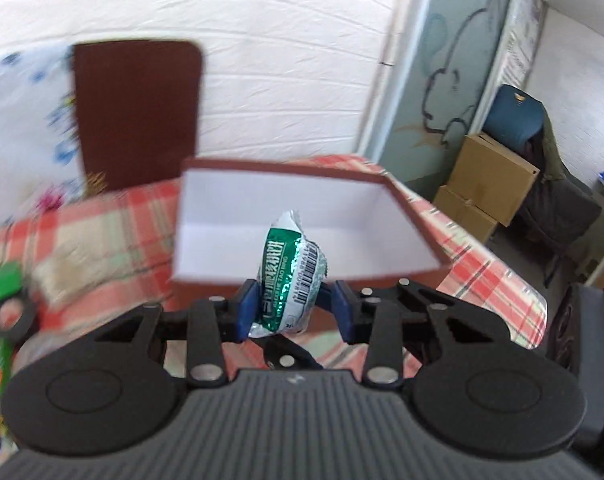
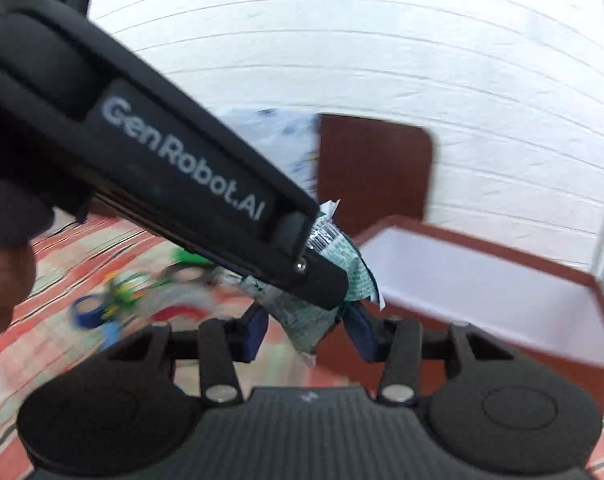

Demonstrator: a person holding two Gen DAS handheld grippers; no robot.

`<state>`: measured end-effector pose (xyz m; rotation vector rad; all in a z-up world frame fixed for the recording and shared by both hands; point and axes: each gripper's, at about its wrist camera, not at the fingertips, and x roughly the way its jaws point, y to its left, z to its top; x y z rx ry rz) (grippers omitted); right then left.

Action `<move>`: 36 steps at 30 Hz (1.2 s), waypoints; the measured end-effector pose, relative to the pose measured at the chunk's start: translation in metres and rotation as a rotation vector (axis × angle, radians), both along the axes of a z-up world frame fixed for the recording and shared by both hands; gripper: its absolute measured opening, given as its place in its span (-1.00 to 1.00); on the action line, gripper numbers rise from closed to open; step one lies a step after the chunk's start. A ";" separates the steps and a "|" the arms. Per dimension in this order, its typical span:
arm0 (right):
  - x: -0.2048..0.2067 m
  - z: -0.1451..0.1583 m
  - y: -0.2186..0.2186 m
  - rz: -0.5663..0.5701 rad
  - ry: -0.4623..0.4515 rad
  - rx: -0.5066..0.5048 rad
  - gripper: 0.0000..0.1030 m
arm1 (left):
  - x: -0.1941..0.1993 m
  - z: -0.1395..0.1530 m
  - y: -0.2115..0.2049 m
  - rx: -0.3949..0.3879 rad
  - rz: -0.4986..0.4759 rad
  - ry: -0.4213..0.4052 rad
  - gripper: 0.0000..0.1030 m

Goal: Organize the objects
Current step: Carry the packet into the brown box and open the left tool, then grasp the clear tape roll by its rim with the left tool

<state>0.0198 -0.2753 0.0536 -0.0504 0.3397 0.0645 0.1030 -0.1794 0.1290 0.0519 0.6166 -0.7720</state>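
Note:
My left gripper (image 1: 293,309) is shut on a green and silver snack packet (image 1: 291,276), held upright above the near edge of an open brown box with a white inside (image 1: 302,216). In the right wrist view the left gripper's black body (image 2: 181,184) crosses the frame from the upper left, with the packet (image 2: 342,264) at its tip, near the box (image 2: 482,288). My right gripper (image 2: 308,330) is open, its blue pads on either side of the packet's lower end without clamping it.
The box stands on a red plaid tablecloth (image 1: 101,232). The brown box lid (image 1: 137,112) leans on the wall behind. Blurred small items, green ones and a blue tape roll (image 2: 87,312), lie at the left. Cardboard boxes (image 1: 486,184) stand on the floor right.

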 end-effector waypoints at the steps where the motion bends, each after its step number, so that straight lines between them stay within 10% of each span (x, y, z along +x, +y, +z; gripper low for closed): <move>1: 0.005 0.002 -0.015 -0.032 -0.004 0.012 -0.16 | 0.005 0.001 -0.015 0.006 -0.015 -0.016 -0.18; 9: 0.036 -0.021 -0.090 -0.245 0.040 0.022 0.33 | 0.041 -0.021 -0.059 0.109 0.130 -0.057 0.07; 20: -0.017 -0.027 -0.063 -0.227 -0.063 0.141 0.50 | 0.006 -0.049 0.092 0.107 0.368 0.001 0.09; 29: 0.004 -0.034 0.042 0.139 0.153 0.086 0.47 | -0.008 -0.118 0.238 0.122 0.686 0.198 0.06; 36: 0.060 -0.038 0.109 0.254 0.229 -0.024 0.69 | -0.026 -0.121 0.256 0.050 0.677 0.163 0.06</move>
